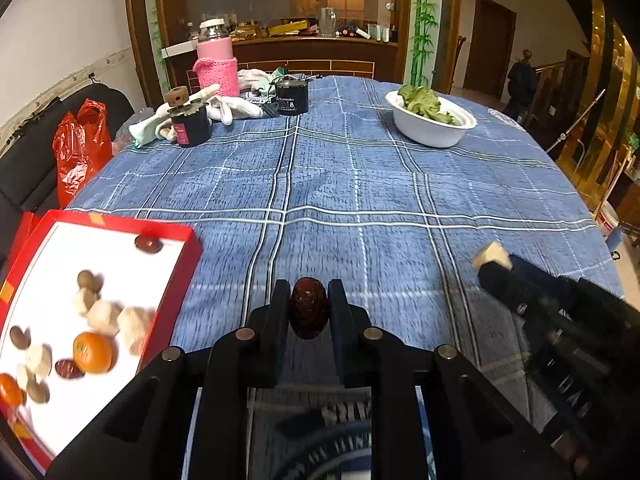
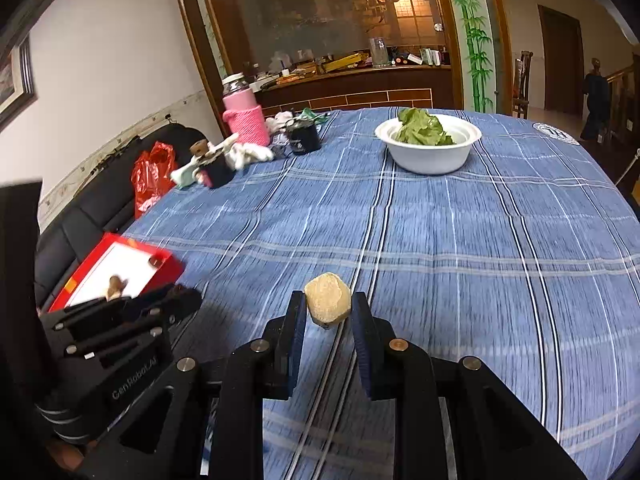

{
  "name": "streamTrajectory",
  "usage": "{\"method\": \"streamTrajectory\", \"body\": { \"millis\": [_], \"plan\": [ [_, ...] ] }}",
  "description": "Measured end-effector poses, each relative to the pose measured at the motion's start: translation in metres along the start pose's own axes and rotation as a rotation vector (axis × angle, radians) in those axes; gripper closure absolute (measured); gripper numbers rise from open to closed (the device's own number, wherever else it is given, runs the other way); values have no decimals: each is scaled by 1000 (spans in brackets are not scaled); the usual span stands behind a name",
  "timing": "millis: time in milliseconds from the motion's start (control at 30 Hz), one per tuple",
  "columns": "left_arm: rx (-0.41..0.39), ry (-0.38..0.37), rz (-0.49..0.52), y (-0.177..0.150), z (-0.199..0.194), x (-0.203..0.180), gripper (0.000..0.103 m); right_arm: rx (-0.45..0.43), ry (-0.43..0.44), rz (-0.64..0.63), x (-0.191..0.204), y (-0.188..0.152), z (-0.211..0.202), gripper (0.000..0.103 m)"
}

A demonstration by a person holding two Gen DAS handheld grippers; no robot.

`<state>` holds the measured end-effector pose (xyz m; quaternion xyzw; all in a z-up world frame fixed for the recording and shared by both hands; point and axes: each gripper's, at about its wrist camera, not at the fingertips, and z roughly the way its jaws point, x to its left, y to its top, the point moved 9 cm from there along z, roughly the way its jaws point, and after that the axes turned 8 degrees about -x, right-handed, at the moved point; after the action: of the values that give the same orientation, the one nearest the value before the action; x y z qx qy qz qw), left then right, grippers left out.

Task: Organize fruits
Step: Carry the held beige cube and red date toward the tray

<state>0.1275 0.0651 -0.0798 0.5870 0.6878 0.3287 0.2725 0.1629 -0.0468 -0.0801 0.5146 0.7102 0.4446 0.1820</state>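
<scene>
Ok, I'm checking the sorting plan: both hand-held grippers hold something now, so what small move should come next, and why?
Probably carry both forward toward the white bowl. The left hand-held gripper is shut on a dark red date and the right hand-held gripper on a pale beige chunk, both clear of the red box. The bowl, holding green leaves, is the only other container.

Blue plaid tablecloth [image 1: 360, 184], red tray [image 1: 176, 236], seemingly dark-red date [image 1: 308, 308].
</scene>
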Motion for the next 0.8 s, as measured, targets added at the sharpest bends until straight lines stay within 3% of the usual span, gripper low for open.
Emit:
{"method": "streamTrajectory", "body": {
  "millis": [233, 600, 800],
  "plan": [
    [-36, 16, -23, -9, -32, 18, 87, -6, 17, -19, 26, -17, -25, 80],
    [-75, 88, -98, -23, -64, 65, 86, -12, 100, -123, 98, -24, -36, 80],
    [-84, 73, -108, -27, -72, 69, 86, -25, 113, -149, 117, -28, -43, 80]
  ]
}}
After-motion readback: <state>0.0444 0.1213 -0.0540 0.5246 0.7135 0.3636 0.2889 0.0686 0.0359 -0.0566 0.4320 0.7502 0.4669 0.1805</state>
